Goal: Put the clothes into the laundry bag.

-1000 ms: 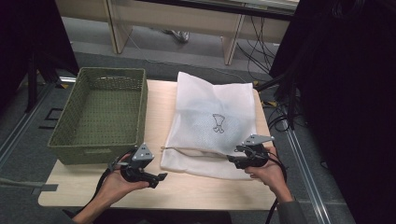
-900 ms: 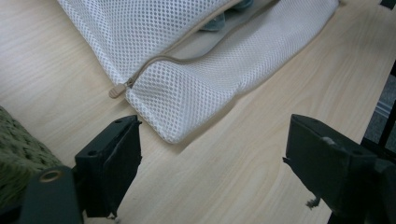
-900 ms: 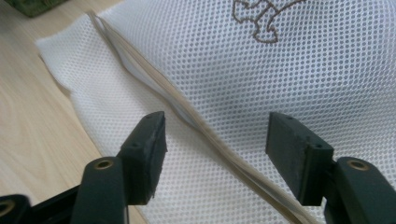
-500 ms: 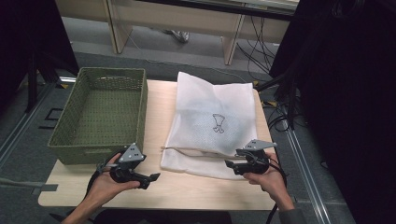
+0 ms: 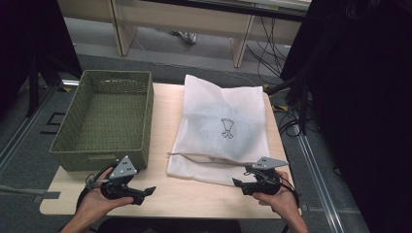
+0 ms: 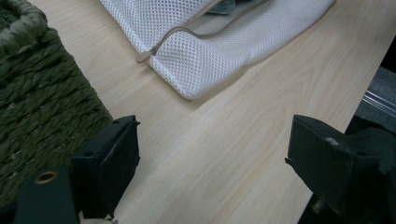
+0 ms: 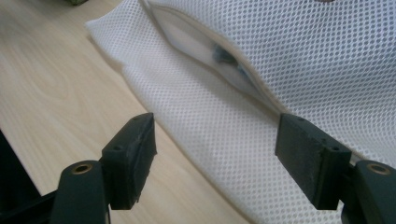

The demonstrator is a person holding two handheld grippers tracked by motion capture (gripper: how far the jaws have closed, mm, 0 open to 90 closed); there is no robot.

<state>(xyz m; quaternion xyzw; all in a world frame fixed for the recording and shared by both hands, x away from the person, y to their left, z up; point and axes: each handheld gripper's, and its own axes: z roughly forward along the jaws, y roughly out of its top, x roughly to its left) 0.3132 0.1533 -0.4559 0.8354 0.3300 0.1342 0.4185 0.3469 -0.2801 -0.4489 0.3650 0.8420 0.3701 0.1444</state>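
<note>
While my left claw [image 5: 145, 191] and right claw [image 5: 238, 183] gape empty over bare bench [image 5: 194, 194], right jaws just widening, my right gripper view reveals the mesh bag's [image 7: 299, 60] open seam.

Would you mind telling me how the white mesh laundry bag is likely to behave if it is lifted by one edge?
The white mesh laundry bag lies flat and creased, so it probably drapes limply. Dark contents show through its gaping opening, so they might slide.
</note>
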